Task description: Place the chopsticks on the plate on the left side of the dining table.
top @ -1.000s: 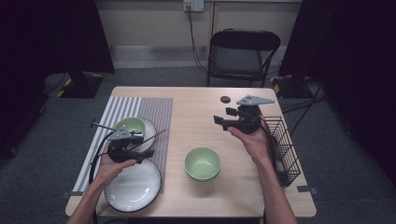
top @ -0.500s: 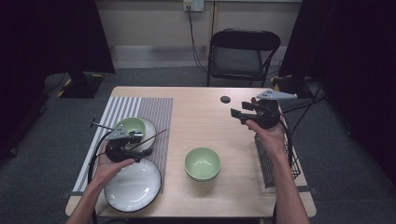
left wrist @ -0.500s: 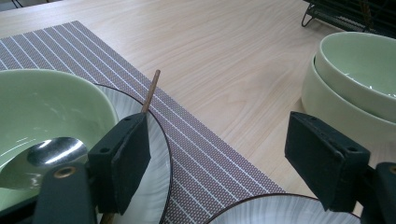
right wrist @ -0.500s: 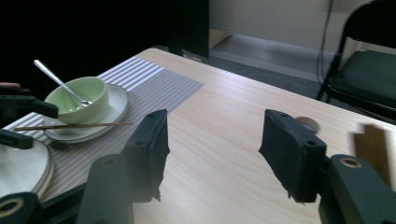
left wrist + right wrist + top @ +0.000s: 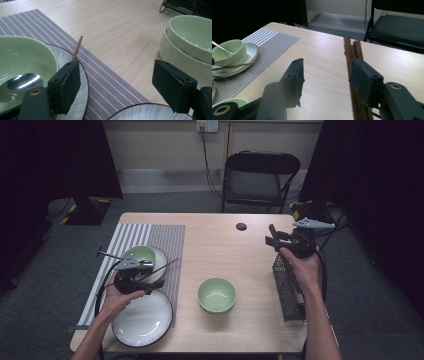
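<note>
a pair of dark brown wooden chopsticks (image 5: 352, 53) runs up the right half of the right gripper view, the two sticks side by side and touching, their blunt ends pointing toward the top of the frame, their lower lengths passing behind the right-hand black pad. in the high view their short tips (image 5: 273, 231) jut up and to the left at right of centre, above the near end of a black wire rack (image 5: 286, 285). the rack stands along the table's right edge, a long, narrow, open-topped basket of thin dark wire.
</note>
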